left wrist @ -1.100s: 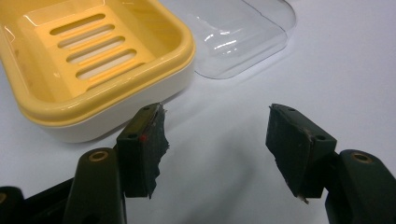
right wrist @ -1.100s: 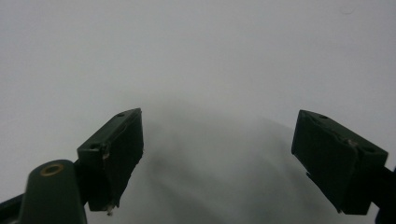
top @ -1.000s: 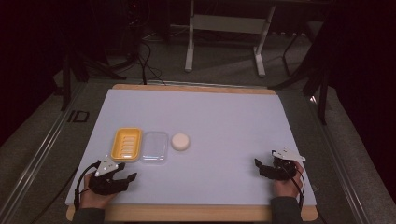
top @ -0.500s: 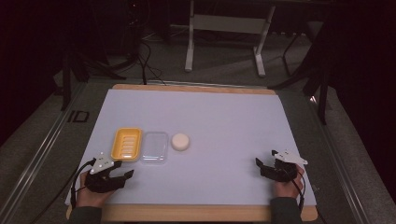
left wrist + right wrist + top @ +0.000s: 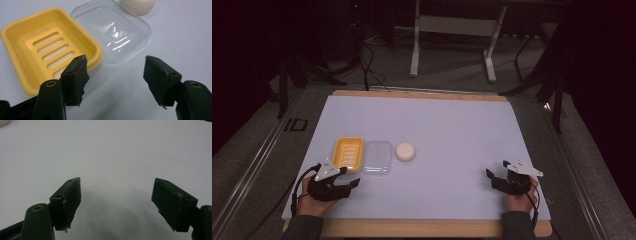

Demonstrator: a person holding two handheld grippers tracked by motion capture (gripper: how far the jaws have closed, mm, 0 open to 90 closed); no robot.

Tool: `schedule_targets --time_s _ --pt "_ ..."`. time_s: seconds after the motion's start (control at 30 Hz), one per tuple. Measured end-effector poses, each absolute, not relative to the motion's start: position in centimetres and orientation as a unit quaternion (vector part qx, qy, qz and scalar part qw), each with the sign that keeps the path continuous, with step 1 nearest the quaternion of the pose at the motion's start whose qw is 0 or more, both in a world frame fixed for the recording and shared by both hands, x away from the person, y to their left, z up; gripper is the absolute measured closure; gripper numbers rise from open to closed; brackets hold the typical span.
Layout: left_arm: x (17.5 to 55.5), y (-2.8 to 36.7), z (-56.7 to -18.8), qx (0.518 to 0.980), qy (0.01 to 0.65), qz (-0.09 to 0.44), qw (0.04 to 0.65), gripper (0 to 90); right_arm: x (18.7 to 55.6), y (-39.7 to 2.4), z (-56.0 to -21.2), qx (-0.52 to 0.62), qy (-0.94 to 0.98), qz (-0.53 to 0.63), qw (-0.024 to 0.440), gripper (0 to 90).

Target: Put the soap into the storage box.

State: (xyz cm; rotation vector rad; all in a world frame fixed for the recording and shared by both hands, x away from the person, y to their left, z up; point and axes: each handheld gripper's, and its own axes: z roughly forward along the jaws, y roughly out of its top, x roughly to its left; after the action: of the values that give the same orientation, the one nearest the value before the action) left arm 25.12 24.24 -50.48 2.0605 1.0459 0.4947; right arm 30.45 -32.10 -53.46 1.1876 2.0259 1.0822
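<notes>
The white surface (image 5: 452, 130) carries three things in a row near its left front. The yellow soap dish (image 5: 47, 50), a rounded rectangle with slots cut in its floor, lies leftmost. Touching its side is a clear plastic lid (image 5: 115, 35), and a pale round soap (image 5: 405, 151) sits just beside that.

The left gripper (image 5: 115, 80) has just been opening, jaws apart with nothing between them, just short of the dish. The right gripper (image 5: 116, 202) stands wide and empty, well apart.
</notes>
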Motion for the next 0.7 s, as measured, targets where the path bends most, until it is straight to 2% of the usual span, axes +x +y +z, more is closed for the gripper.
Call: schedule_targets --time_s 0.7 --pt "27.7 22.3 -48.5 0.823 0.380 0.203 0.371 35.9 30.3 -32.5 -53.4 0.434 0.749 0.425 0.265 23.1"
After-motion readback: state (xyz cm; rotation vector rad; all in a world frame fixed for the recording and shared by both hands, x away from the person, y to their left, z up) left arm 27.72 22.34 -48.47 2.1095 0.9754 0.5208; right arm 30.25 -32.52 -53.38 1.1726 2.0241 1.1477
